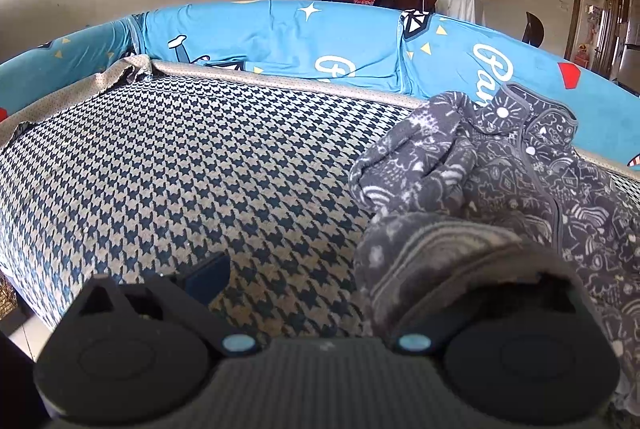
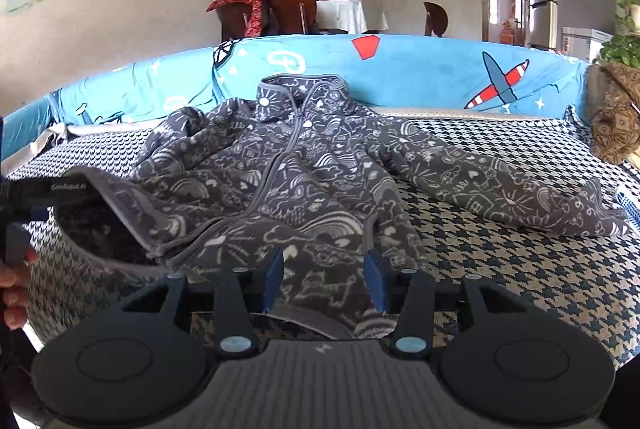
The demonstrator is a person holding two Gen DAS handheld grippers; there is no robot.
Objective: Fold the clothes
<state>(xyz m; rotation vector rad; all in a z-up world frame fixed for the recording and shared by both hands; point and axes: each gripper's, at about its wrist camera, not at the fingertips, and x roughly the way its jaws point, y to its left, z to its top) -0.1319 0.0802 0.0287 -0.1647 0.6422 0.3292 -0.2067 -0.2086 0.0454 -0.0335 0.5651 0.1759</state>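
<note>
Right tool (image 2: 324,279) agape over jacket (image 2: 304,165) hem, left tool (image 1: 320,269) grip unclear under fabric

Houndstooth sofa seat (image 1: 168,165), blue cartoon-print backrest cover (image 2: 420,69), brown chairs (image 2: 288,9) behind

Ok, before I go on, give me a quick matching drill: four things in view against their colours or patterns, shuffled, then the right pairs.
Things:
1. jacket
2. backrest cover
3. seat cover
4. cloth on the chair

Colour or pattern:
A. red
B. dark grey with pale doodles
C. bright blue with cartoon prints
D. dark-and-beige houndstooth check

Pairs: 1-B, 2-C, 3-D, 4-A
</note>
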